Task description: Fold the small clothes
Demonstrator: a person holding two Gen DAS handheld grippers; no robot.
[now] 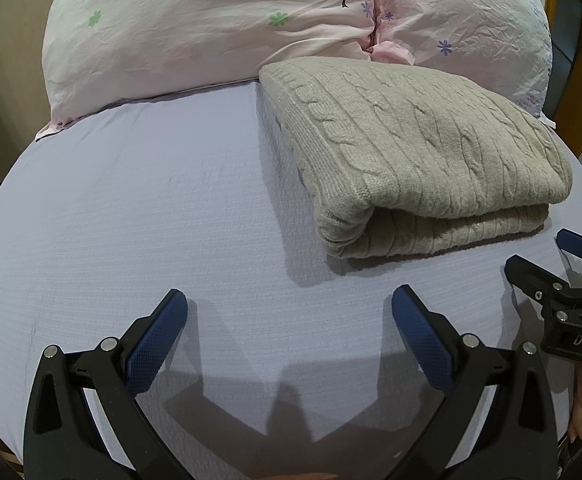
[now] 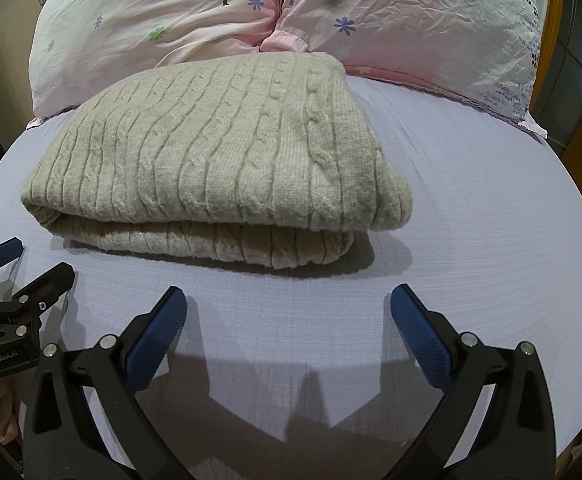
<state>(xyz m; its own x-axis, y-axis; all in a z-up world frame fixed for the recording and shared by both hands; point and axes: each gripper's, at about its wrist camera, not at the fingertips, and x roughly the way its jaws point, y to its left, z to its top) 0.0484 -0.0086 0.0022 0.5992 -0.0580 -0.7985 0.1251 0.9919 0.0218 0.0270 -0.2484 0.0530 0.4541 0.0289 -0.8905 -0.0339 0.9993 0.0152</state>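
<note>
A beige cable-knit sweater (image 1: 415, 152) lies folded into a thick rectangle on the lavender bed sheet (image 1: 131, 208). It also shows in the right wrist view (image 2: 219, 156), with the fold stack's open edge facing me. My left gripper (image 1: 289, 300) is open and empty, hovering over bare sheet to the left and in front of the sweater. My right gripper (image 2: 289, 300) is open and empty, just in front of the sweater's near edge. Each gripper shows at the edge of the other's view: the right one (image 1: 547, 264), the left one (image 2: 31, 264).
Two pink floral pillows (image 1: 211, 28) lie across the head of the bed behind the sweater, also in the right wrist view (image 2: 403, 24). A wooden frame (image 2: 571, 80) stands at the far right. Bare sheet (image 2: 471, 208) stretches to the right of the sweater.
</note>
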